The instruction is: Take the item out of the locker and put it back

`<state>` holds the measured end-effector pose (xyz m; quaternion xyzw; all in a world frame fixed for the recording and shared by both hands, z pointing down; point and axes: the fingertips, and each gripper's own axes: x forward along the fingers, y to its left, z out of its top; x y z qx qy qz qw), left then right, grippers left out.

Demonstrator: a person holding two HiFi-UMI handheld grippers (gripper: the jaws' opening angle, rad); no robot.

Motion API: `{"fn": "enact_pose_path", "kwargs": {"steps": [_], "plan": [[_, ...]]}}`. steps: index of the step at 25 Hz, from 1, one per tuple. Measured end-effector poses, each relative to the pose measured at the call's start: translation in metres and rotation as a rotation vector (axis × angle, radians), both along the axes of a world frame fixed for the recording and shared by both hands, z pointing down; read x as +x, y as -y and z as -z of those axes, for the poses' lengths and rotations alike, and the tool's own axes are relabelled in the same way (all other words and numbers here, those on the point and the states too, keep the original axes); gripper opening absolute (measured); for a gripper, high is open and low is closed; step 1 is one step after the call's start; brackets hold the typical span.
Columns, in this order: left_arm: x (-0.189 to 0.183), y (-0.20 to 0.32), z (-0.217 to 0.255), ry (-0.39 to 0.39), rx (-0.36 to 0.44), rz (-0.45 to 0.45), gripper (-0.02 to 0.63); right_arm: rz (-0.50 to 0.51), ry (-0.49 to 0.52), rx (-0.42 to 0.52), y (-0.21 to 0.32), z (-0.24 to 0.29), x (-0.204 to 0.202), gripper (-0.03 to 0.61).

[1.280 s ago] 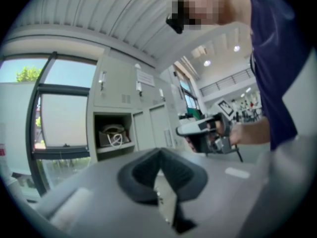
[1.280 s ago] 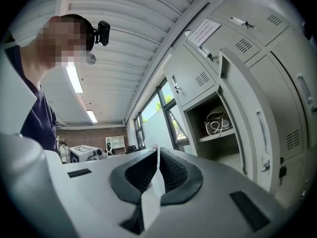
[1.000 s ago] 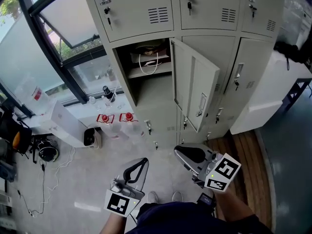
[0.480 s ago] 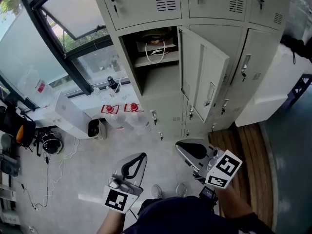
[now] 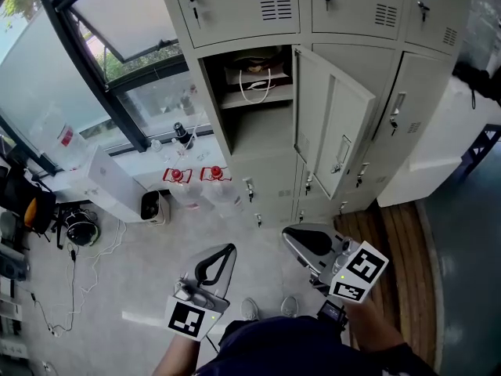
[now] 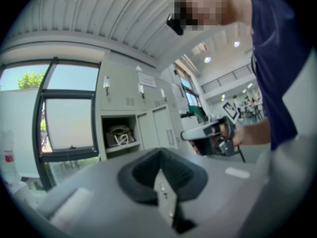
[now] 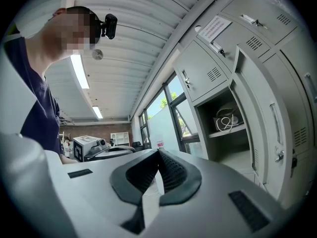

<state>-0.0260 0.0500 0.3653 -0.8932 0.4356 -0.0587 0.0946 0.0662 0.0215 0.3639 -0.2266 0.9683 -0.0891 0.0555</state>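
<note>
The open locker compartment (image 5: 252,92) holds a white bag with looped handles (image 5: 258,78) on its shelf; the bag also shows in the left gripper view (image 6: 119,135) and the right gripper view (image 7: 227,120). The locker door (image 5: 333,135) stands swung out to the right. My left gripper (image 5: 229,251) and right gripper (image 5: 288,237) are held level at the bottom of the head view, well short of the locker. Both are shut and empty, the jaw tips meeting on the left gripper (image 6: 159,152) and on the right gripper (image 7: 158,151).
More closed lockers (image 5: 356,10) surround the open one. On the floor at the left lie a white box (image 5: 109,190), red-capped bottles (image 5: 192,177), a helmet (image 5: 78,237) and cables. A window wall (image 5: 94,69) runs along the left. A white cabinet (image 5: 438,147) and wooden flooring (image 5: 391,233) are at the right.
In the head view the locker has slid a little right and down. Both grippers stay shut and empty in much the same spot low in the view.
</note>
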Motion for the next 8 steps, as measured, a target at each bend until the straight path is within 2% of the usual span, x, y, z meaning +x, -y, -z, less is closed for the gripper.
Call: {"fn": "enact_pose_path", "kwargs": {"steps": [8], "plan": [[-0.0039, 0.0068, -0.0003, -0.002, -0.006, 0.001, 0.003, 0.008, 0.002, -0.018, 0.0086, -0.0028, -0.0053, 0.008]]}}
